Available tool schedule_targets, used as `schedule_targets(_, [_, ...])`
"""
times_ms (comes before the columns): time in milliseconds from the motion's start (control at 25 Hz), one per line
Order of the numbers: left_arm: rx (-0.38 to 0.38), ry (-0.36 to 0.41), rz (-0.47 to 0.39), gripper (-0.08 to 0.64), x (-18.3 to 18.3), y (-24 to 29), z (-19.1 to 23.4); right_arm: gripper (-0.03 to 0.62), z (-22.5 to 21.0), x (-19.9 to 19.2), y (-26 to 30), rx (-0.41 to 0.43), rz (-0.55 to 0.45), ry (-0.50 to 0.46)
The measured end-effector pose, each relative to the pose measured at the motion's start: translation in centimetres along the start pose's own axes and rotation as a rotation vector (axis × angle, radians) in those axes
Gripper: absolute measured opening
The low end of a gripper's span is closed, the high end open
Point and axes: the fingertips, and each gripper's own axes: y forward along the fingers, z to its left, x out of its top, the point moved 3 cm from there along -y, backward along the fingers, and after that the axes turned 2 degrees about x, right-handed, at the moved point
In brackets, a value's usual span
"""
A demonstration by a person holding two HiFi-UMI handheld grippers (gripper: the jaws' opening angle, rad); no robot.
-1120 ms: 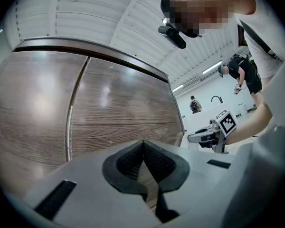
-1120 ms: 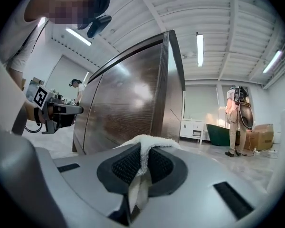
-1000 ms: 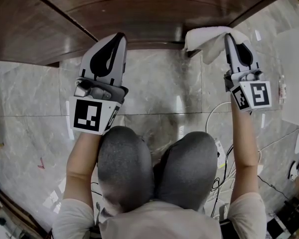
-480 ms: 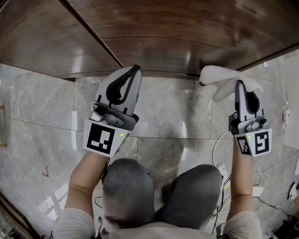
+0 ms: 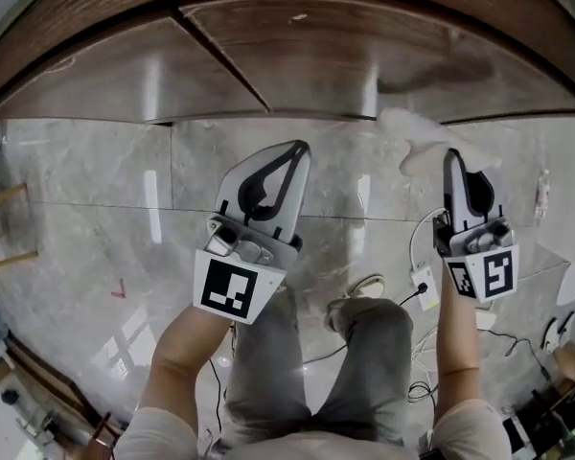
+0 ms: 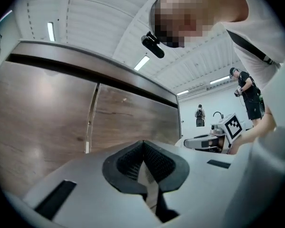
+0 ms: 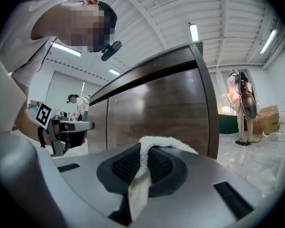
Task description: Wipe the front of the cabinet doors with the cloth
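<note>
Jaws of the right gripper (image 7: 142,161) were closed tight on the cloth (image 7: 157,143), a white towelling with a looped, nubbly pile; one fold was pinched between the dark meshed pads and the rest bulged up over the tips in a soft hump. From the head view, the cloth hung crumpled just ahead of the gripper, close against the lower edge of the cabinet doors (image 5: 364,56) (whether it actually pressed on the wood could not be told). The left gripper (image 6: 143,148) was closed too, its ribbed black pads meeting at a point with nothing between them, and it hung apart from the doors, over the floor (image 5: 96,190). The doors were dark brown wood with a streaked grain and a dull sheen, flat-faced, and split by a thin vertical seam. Both grippers had smooth pale grey shells, each with a cube of black-and-white square markers at the rear. The floor was glossy grey marbled tile, and thin white cables (image 5: 417,247) lay on it near the person's right foot.
</note>
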Motion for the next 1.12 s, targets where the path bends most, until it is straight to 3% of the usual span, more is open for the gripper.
schedule_targets(640, [0.078, -0.042, 0.055, 0.017, 23.9, -4.8, -1.8, 0.052, 6.0, 25.6, -4.4, -0.031, 0.015, 0.054])
schedule_targets(1120, [0.104, -0.066, -0.001, 0.017, 43.6, -6.4, -6.6, 0.052, 7.2, 46.3, -12.3, -0.123, -0.012, 0.097])
